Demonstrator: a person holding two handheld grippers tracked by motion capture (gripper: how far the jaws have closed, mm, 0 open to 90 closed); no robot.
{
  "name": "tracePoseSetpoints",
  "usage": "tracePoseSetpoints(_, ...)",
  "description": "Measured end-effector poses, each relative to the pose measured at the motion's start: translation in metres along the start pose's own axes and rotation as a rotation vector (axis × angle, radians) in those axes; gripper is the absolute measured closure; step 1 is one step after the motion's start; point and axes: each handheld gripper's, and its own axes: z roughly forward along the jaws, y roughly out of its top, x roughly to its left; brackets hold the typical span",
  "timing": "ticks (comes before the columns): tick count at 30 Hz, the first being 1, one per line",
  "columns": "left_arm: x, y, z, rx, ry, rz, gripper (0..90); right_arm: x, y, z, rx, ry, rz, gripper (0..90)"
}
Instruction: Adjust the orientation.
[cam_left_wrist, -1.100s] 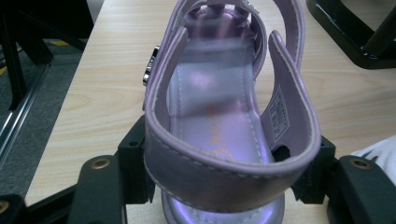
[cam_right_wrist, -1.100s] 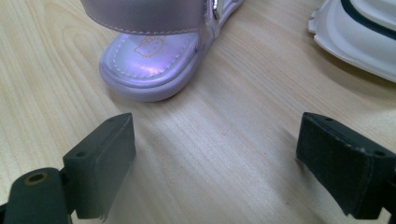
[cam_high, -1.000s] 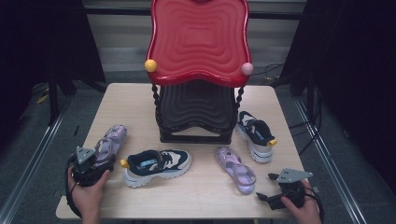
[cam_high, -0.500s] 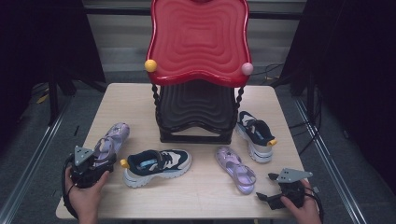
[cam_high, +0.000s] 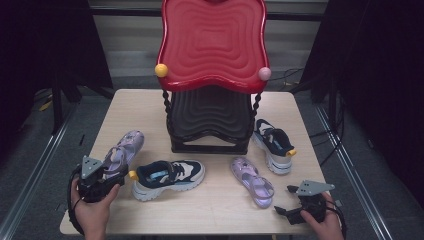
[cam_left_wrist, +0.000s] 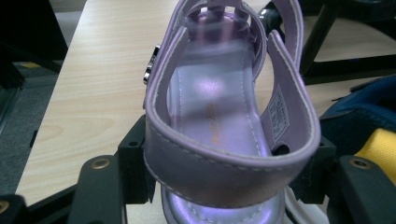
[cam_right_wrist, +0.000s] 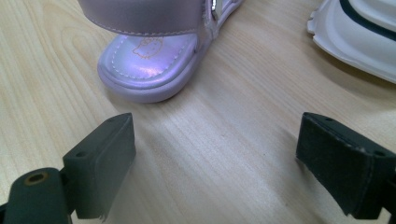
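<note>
The left gripper, clamped on the heel of the purple sandal at the table's left edge, now lifts it slightly toward the rack, while the right gripper idles open.

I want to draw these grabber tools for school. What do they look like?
Each tool is black. The left gripper and right gripper both carry a grey three-cornered plate on top. Two chunky, squarish black jaws stick out in front, with small brass-coloured rivets at their base. A black cable loops from the left one. No sleeves show at the person's wrists.
</note>
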Motion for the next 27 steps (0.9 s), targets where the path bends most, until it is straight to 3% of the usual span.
tracePoseSetpoints(16, -0.011, 0.015, -0.015, -0.066, -0.035, 0.012, 37.2, 0.0, 0.0, 0.0, 0.0, -0.002, 0.002, 11.1)
tracePoseSetpoints(27, -0.027, 0.024, -0.023, -0.107, -0.054, 0.069, 37.2, 0.0, 0.0, 0.0, 0.0, -0.002, 0.001, 11.1)
